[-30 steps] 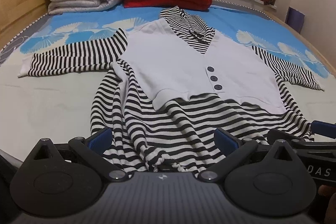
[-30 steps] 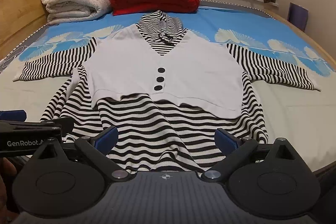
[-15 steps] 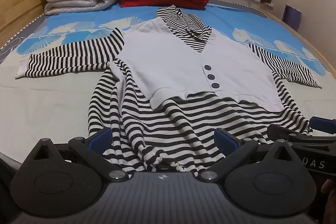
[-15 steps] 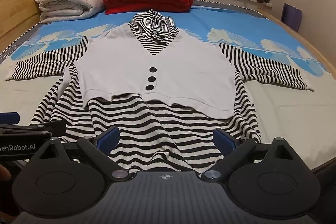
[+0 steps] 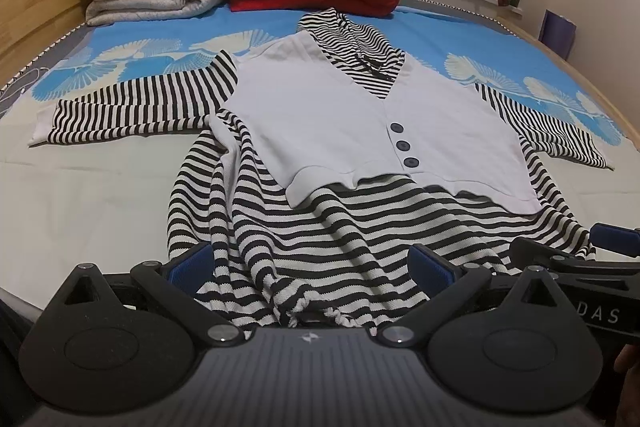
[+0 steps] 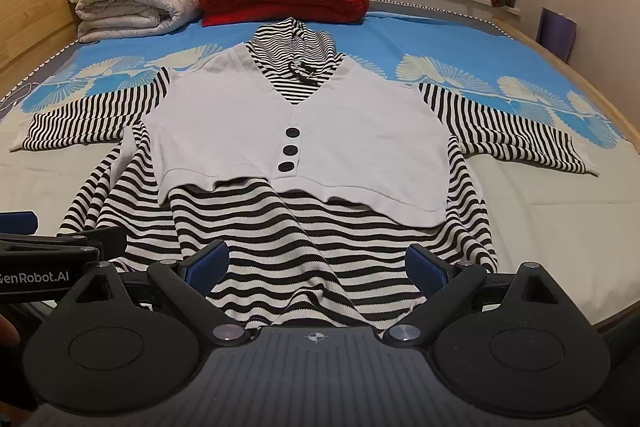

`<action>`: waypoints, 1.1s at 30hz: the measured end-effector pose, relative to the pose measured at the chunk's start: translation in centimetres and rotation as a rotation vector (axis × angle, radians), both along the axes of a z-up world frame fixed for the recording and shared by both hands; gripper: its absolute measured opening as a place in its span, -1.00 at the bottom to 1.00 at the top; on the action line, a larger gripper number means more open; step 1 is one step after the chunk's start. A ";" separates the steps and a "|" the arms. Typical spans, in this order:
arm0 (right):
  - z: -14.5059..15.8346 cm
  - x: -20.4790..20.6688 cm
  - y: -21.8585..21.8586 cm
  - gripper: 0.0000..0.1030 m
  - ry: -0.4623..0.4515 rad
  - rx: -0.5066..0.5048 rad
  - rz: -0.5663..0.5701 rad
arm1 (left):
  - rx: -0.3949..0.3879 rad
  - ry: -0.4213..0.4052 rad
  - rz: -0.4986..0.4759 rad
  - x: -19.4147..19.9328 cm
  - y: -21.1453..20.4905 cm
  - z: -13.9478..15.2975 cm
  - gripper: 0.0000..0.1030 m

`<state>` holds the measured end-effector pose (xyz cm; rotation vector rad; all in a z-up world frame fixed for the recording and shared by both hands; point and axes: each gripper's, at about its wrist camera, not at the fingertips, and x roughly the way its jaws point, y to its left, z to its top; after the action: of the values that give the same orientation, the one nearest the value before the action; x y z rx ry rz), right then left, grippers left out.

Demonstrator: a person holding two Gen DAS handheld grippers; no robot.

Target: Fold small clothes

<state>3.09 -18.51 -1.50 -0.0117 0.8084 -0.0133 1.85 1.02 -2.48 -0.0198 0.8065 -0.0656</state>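
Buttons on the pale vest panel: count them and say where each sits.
3, in a column below the V-neck: top button, middle button, bottom button, just above the vest panel's hem. None seems hidden.

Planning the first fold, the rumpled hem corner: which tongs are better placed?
Left. The left tongs sit open right over the bunched hem, while the right tongs face the smoother part of the striped top.

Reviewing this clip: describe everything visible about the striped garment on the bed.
The striped garment is a knit-looking black-and-white top with a pale vest panel over the chest, three dark buttons and a striped collar. It lies face up, unfolded, on the bed, sleeves spread sideways, hem rumpled toward the cameras. Both open grippers sit at the hem; contact is unclear.
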 end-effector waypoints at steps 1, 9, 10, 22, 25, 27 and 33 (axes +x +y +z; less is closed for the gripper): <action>0.0 0.0 0.0 0.84 0.000 0.000 0.000 | -0.001 0.000 0.000 0.0 0.0 0.0 0.99; 0.0 0.0 0.0 0.84 0.000 0.000 -0.001 | 0.000 0.000 0.000 0.0 0.0 0.0 0.99; 0.0 0.0 0.0 0.84 0.000 0.000 -0.001 | 0.000 0.000 0.000 0.0 0.0 0.0 0.99; 0.1 0.1 -0.2 0.83 -0.015 -0.011 -0.010 | -0.011 0.019 0.017 0.4 0.4 -0.3 0.99; 0.0 1.1 -2.0 0.83 -0.033 -0.013 -0.098 | 0.004 0.027 0.055 1.4 1.2 -0.7 0.99; -0.6 2.2 -3.9 0.80 -0.008 0.006 -0.177 | 0.030 0.031 0.076 2.5 1.8 -1.2 0.99; -3.7 4.8 -8.8 0.70 0.111 0.060 -0.393 | 0.052 0.151 0.173 6.9 4.5 -4.5 0.88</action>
<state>7.85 -27.32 -5.15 0.2046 0.9115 -0.3627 8.76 5.51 -6.93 -0.0454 0.9540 0.1216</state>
